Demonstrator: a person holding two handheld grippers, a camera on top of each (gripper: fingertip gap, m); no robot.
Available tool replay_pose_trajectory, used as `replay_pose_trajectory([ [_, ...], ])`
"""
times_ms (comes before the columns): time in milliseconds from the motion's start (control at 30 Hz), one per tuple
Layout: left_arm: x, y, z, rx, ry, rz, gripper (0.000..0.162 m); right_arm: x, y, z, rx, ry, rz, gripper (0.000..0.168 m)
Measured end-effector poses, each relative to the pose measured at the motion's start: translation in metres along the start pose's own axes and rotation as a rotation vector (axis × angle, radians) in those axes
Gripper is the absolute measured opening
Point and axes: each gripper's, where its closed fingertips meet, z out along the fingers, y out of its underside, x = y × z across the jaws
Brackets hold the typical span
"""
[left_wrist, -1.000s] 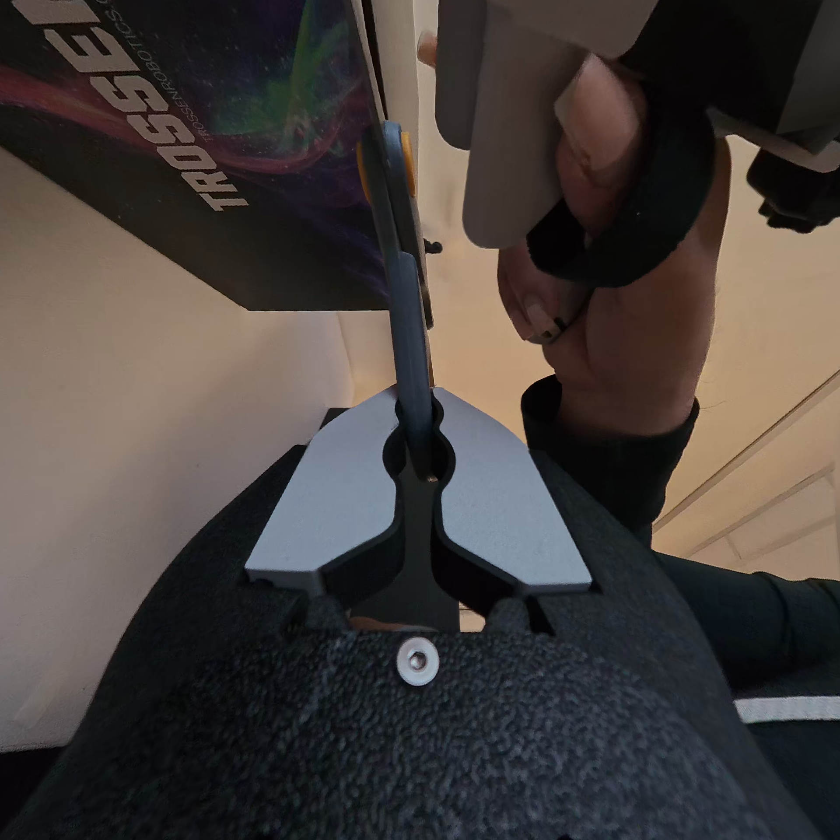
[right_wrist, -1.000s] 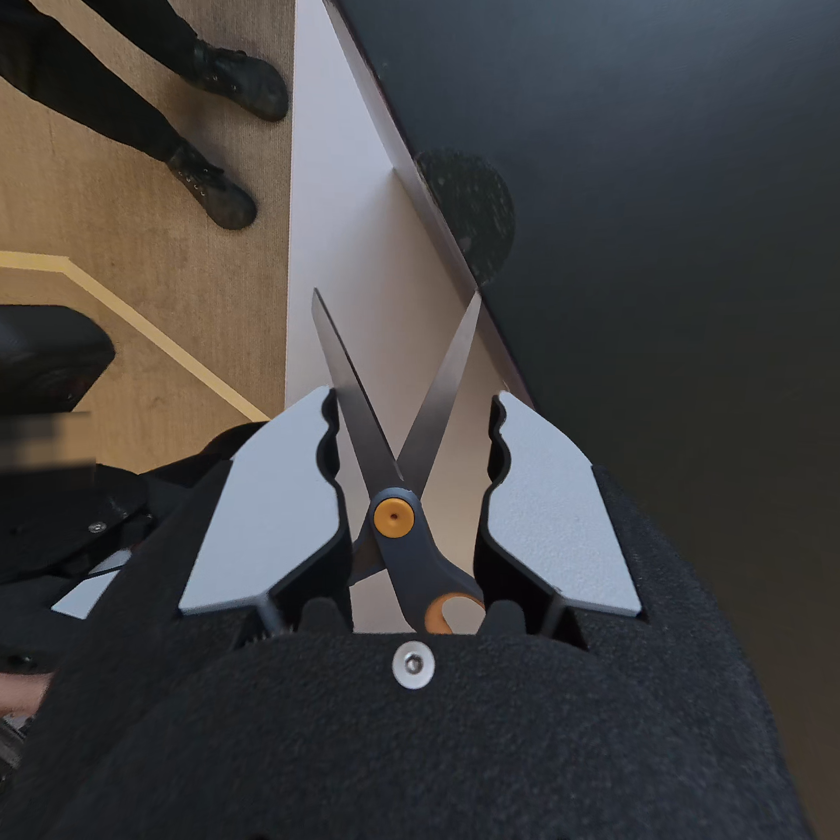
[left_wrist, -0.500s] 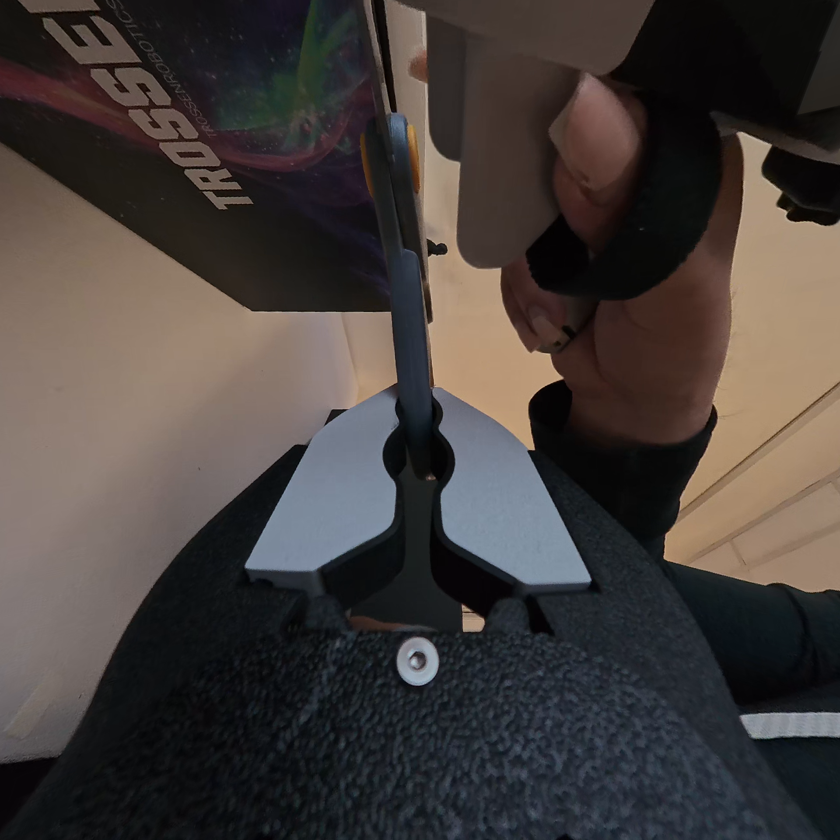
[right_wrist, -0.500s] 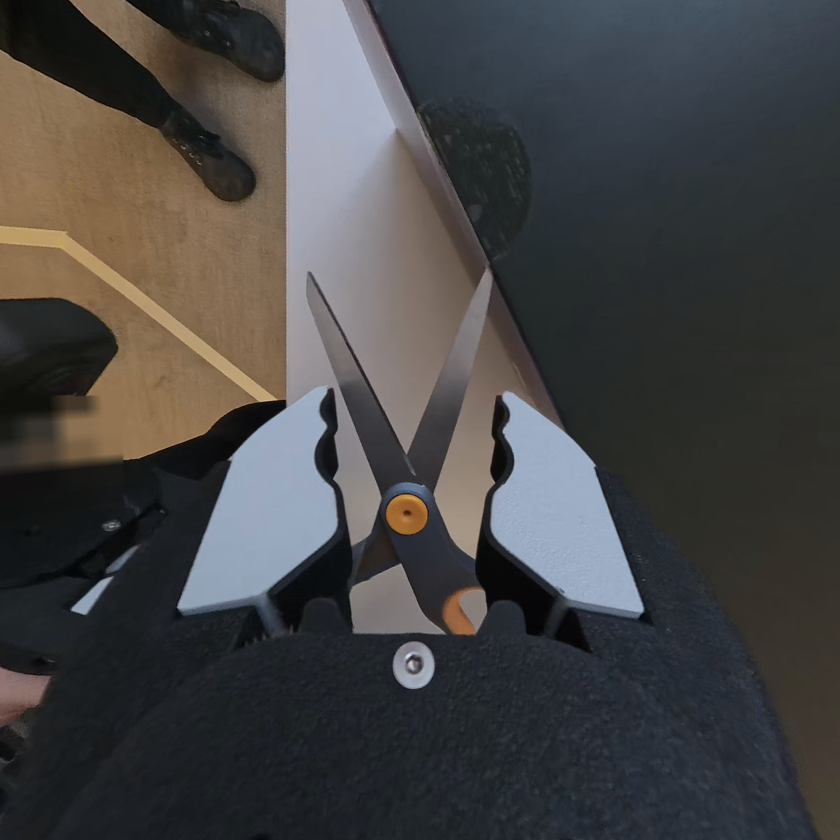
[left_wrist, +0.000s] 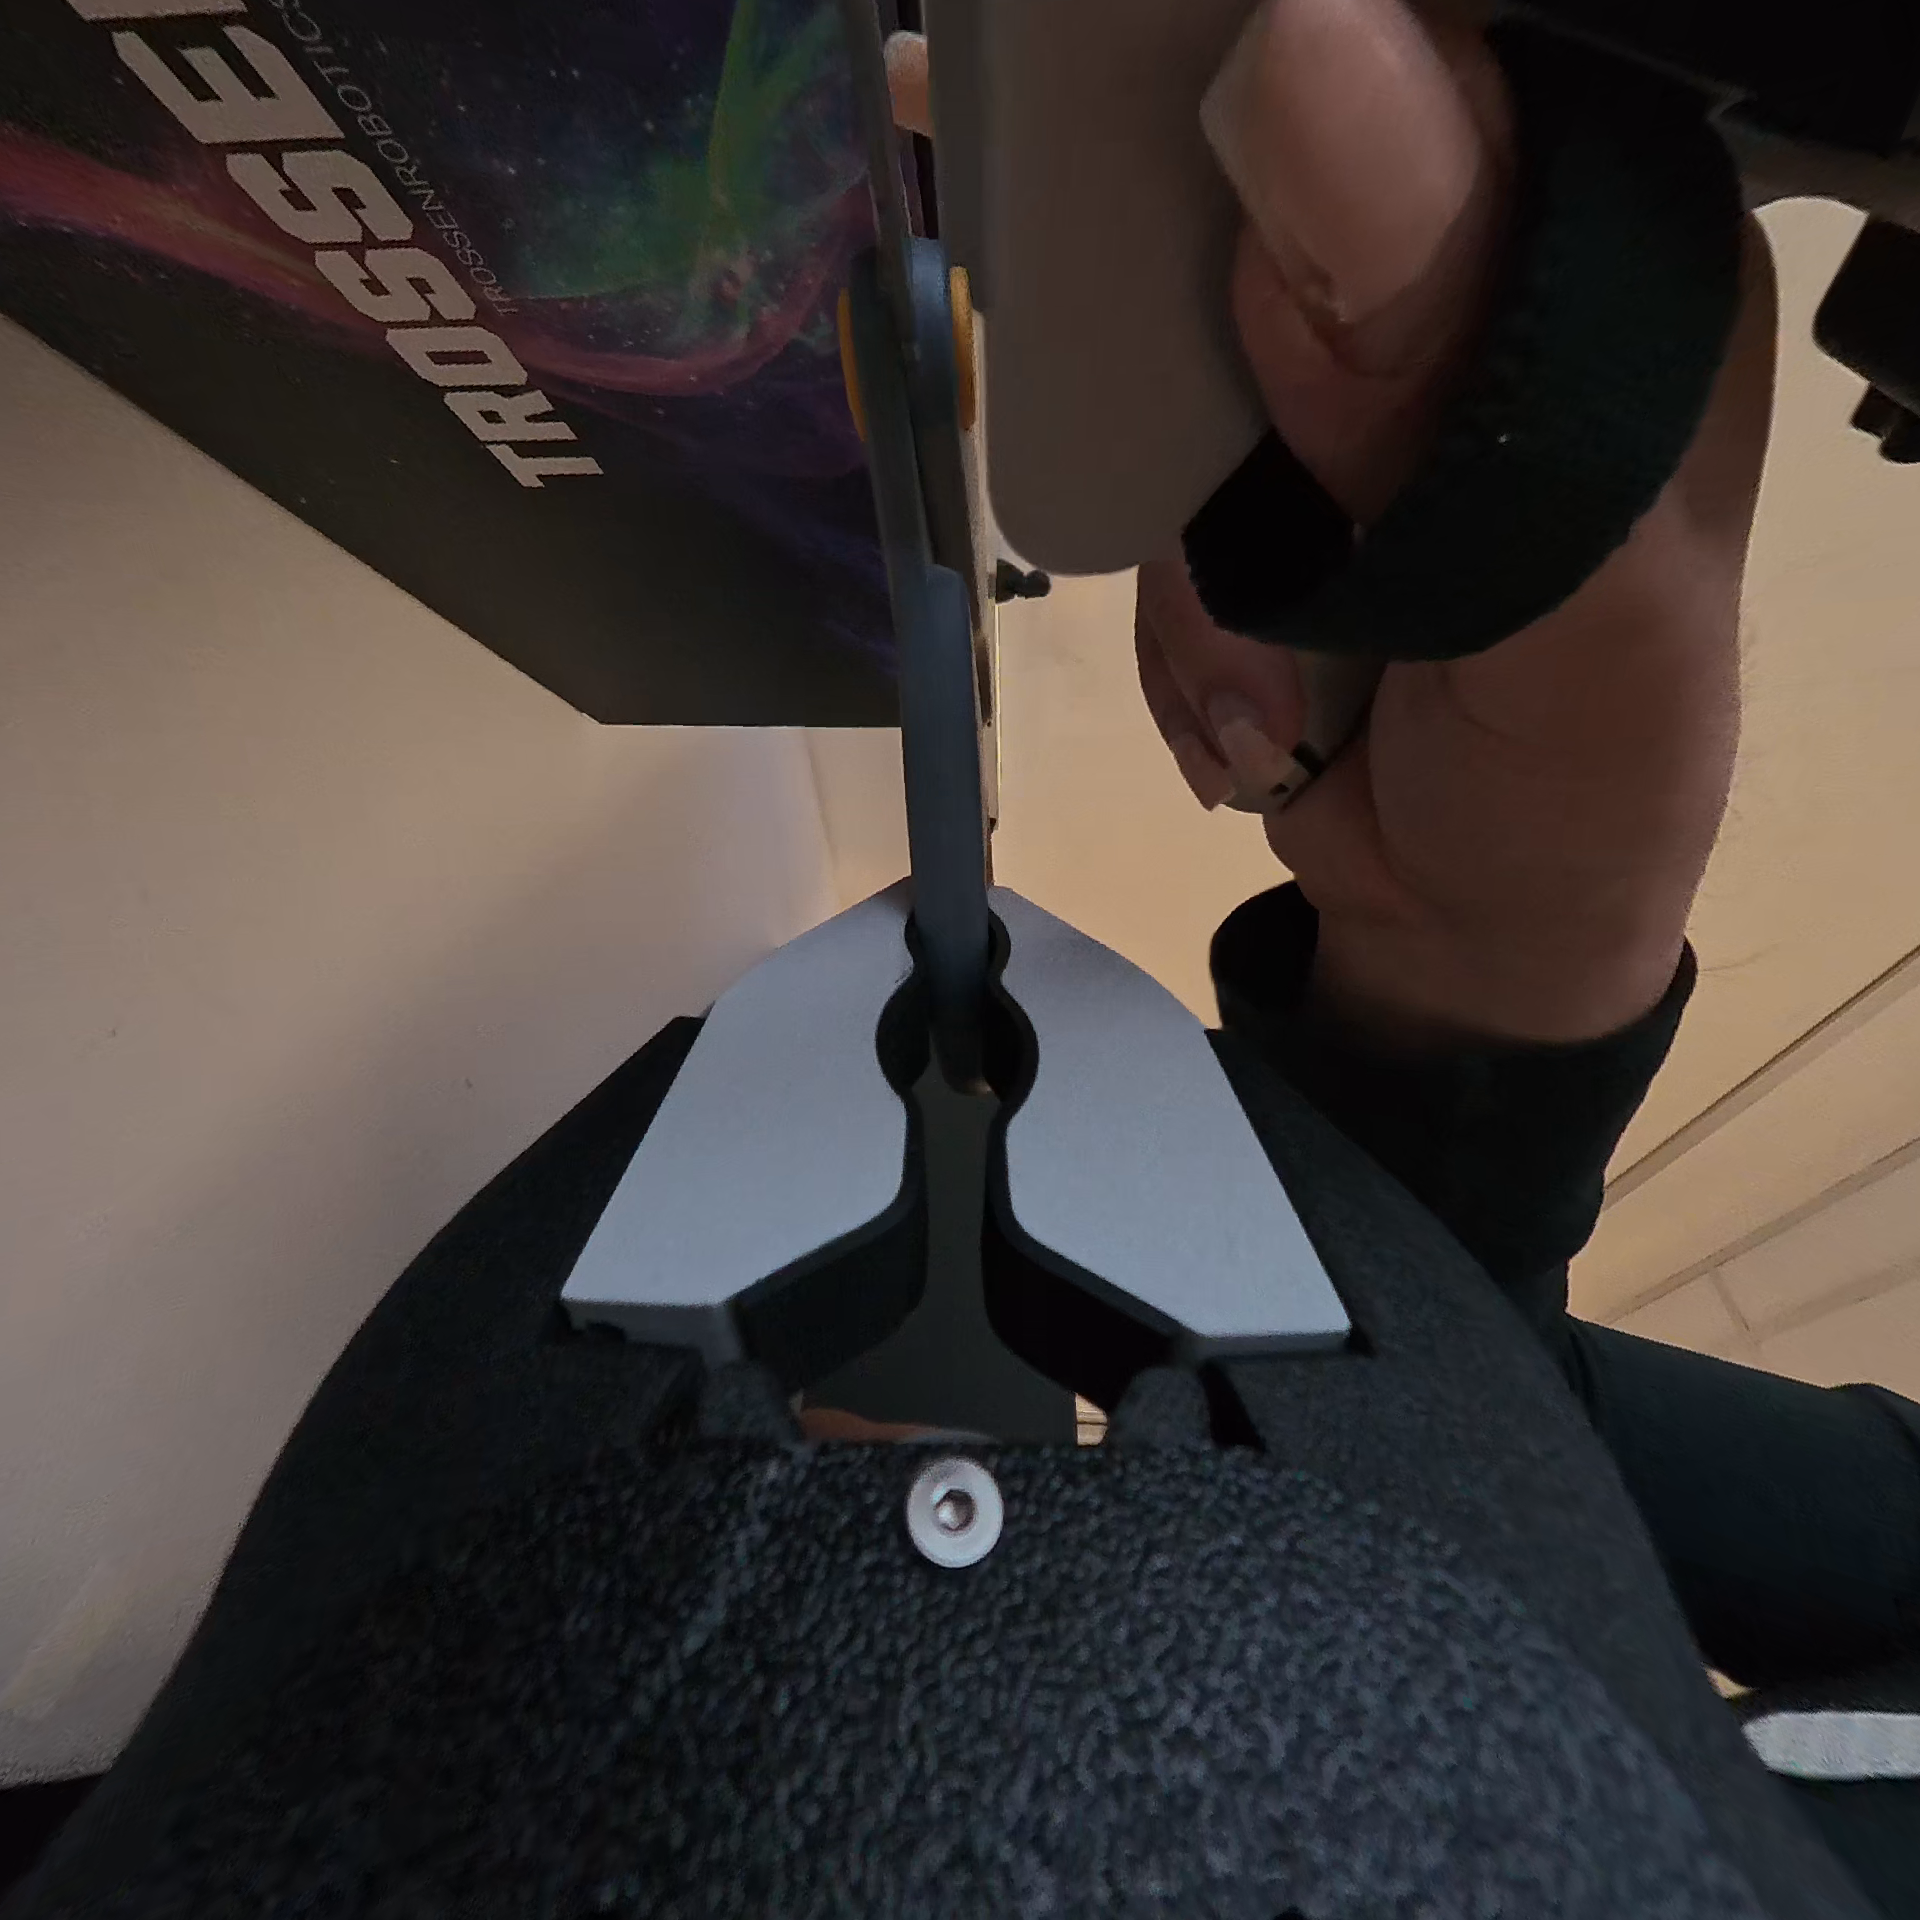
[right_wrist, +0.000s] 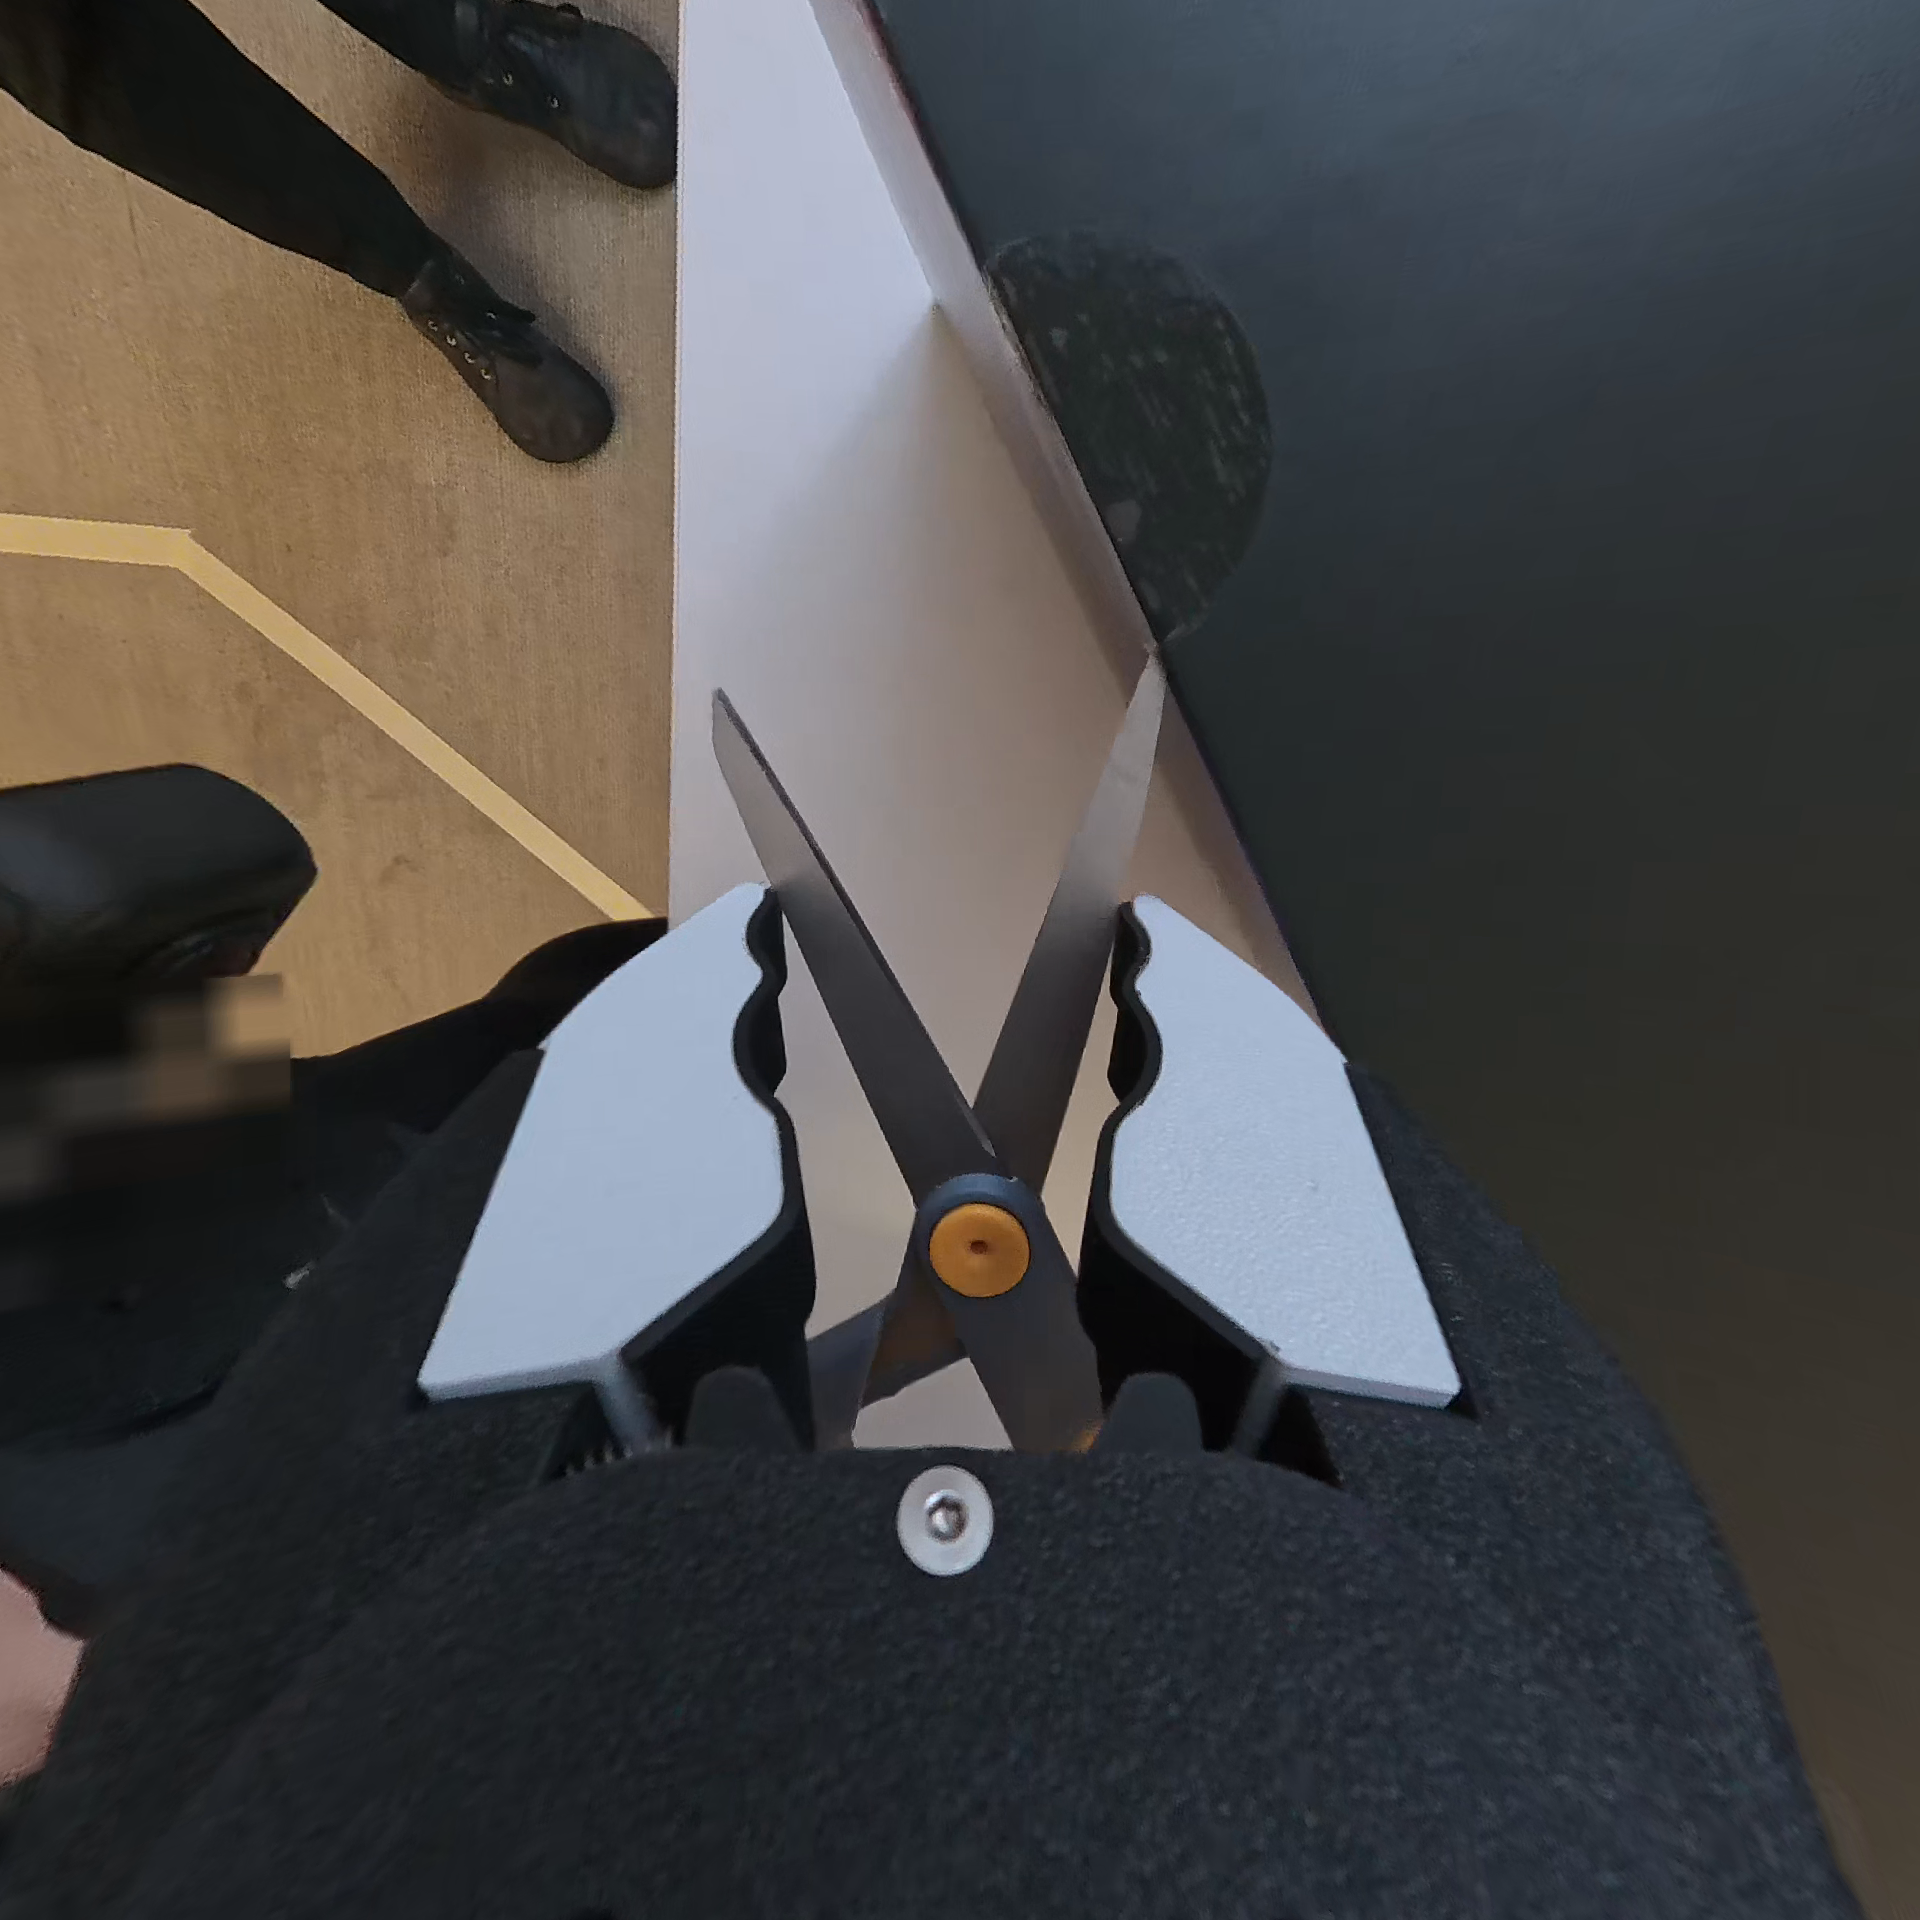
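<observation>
The scissors (right_wrist: 977, 1247) sit between the fingers of your right hand-held gripper (right_wrist: 951, 914), orange pivot low in the gap, blades crossed and spread forward. Those fingers stand moderately apart, one on each side of the blades. Whether the pads press on the scissors cannot be told.

The left blade tip ends over a white sheet (right_wrist: 831, 520) straight ahead. The right blade tip touches the line where that sheet meets a dark panel (right_wrist: 1558, 623) on the right. A round, dark speckled disc (right_wrist: 1143, 436) lies on the panel farther ahead, against the same line.

Your left hand-held gripper (left_wrist: 956, 935) is clamped tight on one thin dark scissors handle, seen edge-on and rising straight ahead of it. Just right of the handle your hand (left_wrist: 1507, 779), under a black strap, holds the other gripper close. Ahead and left hangs a dark printed sheet (left_wrist: 416, 260) with coloured swirls and large white lettering. Its near edge is straight, with open room below it.

Left of the right gripper lie tan floor (right_wrist: 260, 520), a pale tape line (right_wrist: 364, 675) and a person's black shoes (right_wrist: 509, 364), well apart.
</observation>
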Motion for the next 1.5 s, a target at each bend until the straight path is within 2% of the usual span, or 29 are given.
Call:
replay_pose_trajectory([
  [267,-0.01,-0.006,0.008,0.026,-0.022,-0.002,0.003,0.007,-0.005,0.002,0.033,0.019,-0.001,0.044],
  [467,-0.011,-0.005,0.011,0.029,-0.026,0.003,0.002,0.009,-0.006,0.004,0.042,0.034,-0.02,0.044],
  [1300,0.001,-0.004,0.016,0.013,0.02,-0.04,0.003,0.02,-0.012,0.001,0.087,-0.002,0.116,0.017],
  [1500,0.004,-0.004,0.016,0.012,0.026,-0.048,0.003,0.019,-0.012,0.001,0.085,-0.012,0.139,0.017],
])
